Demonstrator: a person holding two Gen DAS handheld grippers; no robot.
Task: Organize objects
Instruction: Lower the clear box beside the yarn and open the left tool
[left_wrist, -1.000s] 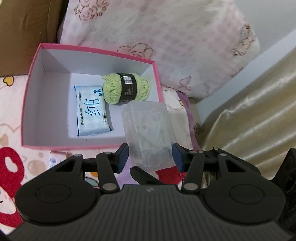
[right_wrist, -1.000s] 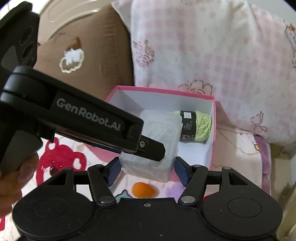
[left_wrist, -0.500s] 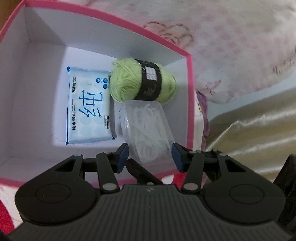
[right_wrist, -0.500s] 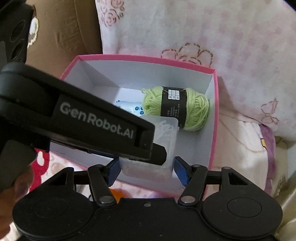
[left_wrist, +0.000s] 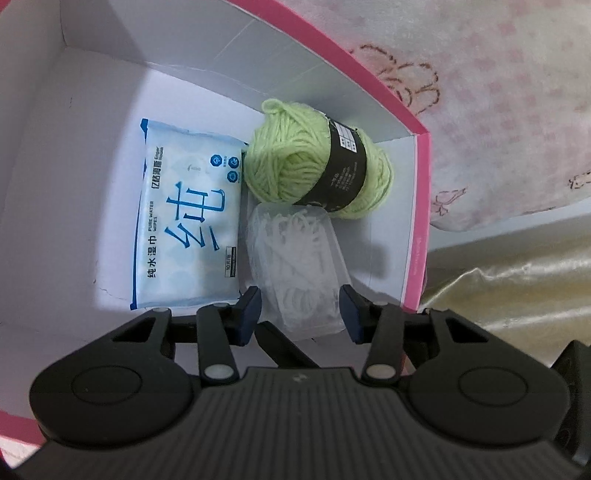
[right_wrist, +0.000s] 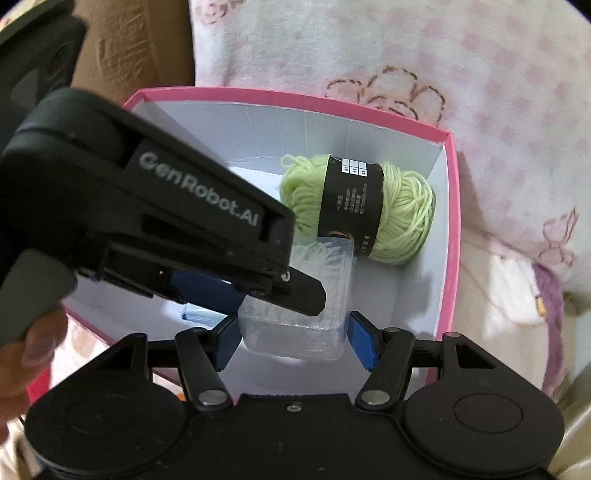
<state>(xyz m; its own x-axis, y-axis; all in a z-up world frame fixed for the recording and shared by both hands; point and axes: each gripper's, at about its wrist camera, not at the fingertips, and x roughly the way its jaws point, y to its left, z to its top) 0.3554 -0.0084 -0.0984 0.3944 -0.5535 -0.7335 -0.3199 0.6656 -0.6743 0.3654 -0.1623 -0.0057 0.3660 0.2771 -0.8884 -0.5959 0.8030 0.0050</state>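
Basically both grippers sit over the pink box (left_wrist: 419, 206). Left gripper (left_wrist: 300, 310) straddles the clear plastic case (left_wrist: 295, 266) of white picks; its blue pads (left_wrist: 248, 308) flank the case with small gaps either side, so jaws parted, not clamping. Case rests on the box floor, near the right wall, between the wet wipes pack (left_wrist: 190, 229) and that wall, touching the green yarn ball (left_wrist: 317, 166) at the far right corner. Right gripper (right_wrist: 293, 341) also spread, pads either side of the case's near end, apart from it. Pink patterned pillow (right_wrist: 369, 48) behind the box.
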